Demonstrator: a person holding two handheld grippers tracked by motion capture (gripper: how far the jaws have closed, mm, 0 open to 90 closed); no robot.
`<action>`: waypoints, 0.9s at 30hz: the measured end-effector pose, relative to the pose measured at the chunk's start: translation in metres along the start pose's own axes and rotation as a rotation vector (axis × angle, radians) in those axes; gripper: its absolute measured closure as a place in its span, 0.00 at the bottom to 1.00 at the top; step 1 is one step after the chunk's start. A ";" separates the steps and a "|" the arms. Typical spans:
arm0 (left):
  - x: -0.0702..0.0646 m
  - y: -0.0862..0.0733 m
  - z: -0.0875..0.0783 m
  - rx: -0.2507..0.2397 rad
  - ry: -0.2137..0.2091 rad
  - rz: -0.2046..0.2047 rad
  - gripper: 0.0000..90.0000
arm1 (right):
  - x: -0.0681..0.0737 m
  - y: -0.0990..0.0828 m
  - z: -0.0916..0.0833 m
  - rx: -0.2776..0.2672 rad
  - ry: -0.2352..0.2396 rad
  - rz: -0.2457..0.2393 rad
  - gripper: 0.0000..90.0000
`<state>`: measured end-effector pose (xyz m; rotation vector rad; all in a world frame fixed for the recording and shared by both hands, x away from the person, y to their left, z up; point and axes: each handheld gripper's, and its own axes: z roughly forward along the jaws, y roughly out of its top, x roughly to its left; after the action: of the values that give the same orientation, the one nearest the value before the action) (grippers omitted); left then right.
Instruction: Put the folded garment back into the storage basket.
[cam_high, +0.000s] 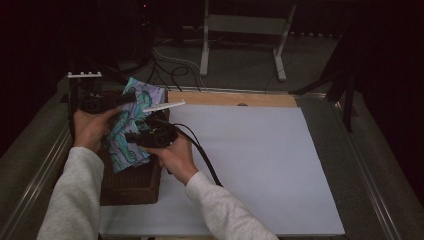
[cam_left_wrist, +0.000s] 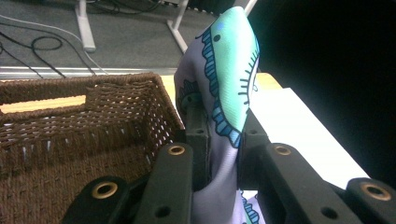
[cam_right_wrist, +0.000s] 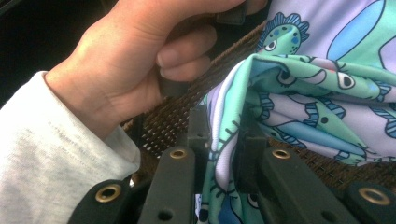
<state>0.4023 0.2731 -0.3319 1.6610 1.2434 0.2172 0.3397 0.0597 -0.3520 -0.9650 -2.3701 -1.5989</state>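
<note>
A white surface (cam_high: 260, 165) with a wooden strip (cam_high: 232, 98) bears a basket (cam_high: 131, 186) in a dark, cabled room, both grippers' jaws pinching the cloth (cam_high: 131, 125).

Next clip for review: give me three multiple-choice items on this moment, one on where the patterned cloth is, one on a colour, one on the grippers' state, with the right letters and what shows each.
1. Where is the patterned cloth?
A. flat on the white board
B. held up over the brown wicker basket at the table's left
C. on the floor

2. What colour is the cloth mainly?
A. red and black
B. plain white
C. mint green and lilac with blue outlines

3. How do the left gripper and the right gripper stand?
A. both closed on the cloth
B. both open and apart from it
C. one open, one closed on the basket

Answers:
1 B: the high view shows the cloth between both hands above the basket, beside the white board.
2 C: both gripper views show those colours.
3 A: in each gripper view the fabric is pinched between the black jaws.
</note>
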 end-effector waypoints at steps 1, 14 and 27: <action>0.000 0.000 0.000 0.001 0.000 0.000 0.89 | 0.000 0.000 0.001 0.000 -0.002 0.001 0.89; 0.008 -0.007 -0.001 0.006 0.014 0.020 0.89 | 0.002 -0.003 0.017 0.008 0.005 0.005 0.89; 0.013 -0.013 -0.001 0.013 0.011 0.036 0.89 | 0.005 -0.005 0.031 0.015 0.009 0.010 0.89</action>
<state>0.3998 0.2834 -0.3465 1.6968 1.2262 0.2415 0.3402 0.0880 -0.3674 -0.9631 -2.3647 -1.5761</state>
